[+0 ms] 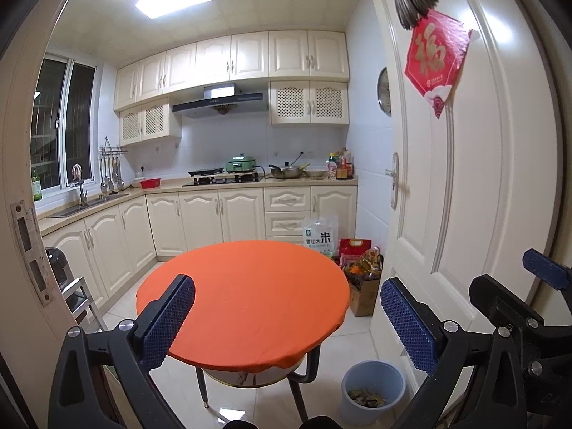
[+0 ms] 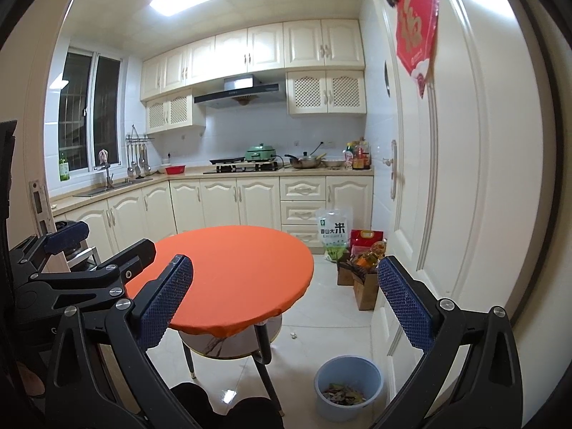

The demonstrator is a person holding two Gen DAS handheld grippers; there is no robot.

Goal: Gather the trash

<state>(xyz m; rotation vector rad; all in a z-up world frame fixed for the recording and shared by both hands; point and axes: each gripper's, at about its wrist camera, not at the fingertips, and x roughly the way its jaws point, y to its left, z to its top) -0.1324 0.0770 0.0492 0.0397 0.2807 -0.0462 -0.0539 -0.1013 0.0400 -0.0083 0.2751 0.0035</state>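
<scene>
Hovering at the kitchen doorway, both grippers point across the room with nothing between their fingers. The left gripper [image 1: 287, 316] has its blue-padded fingers [image 1: 168, 318] spread wide apart, and through the gap shows the round table [image 1: 243, 296] under its orange cover. The right gripper [image 2: 286, 304] is spread just as wide and grips nothing, with the same table top bare in front of it. In the right wrist view the left gripper sits off to the left, just beside the right one, and in the left wrist view part of the right gripper shows at the right edge.

On the pale tiled floor, near the table's front right leg and close to the white door [image 1: 464, 186], stands a light blue trash bin [image 2: 348, 389]. Scraps of trash [image 2: 343, 395], brownish and mixed in colour, lie at its bottom; what the pieces are is too small to tell. A small white scrap [image 2: 294, 335] lies on the floor tiles between the table and the door.

Farther back, a bag of rice [image 1: 320, 237] leans against the lower cabinets, with a red package [image 1: 354, 248] and a cardboard box [image 1: 363, 291] of bottles beside it. A red paper decoration [image 1: 438, 62] hangs on the door
</scene>
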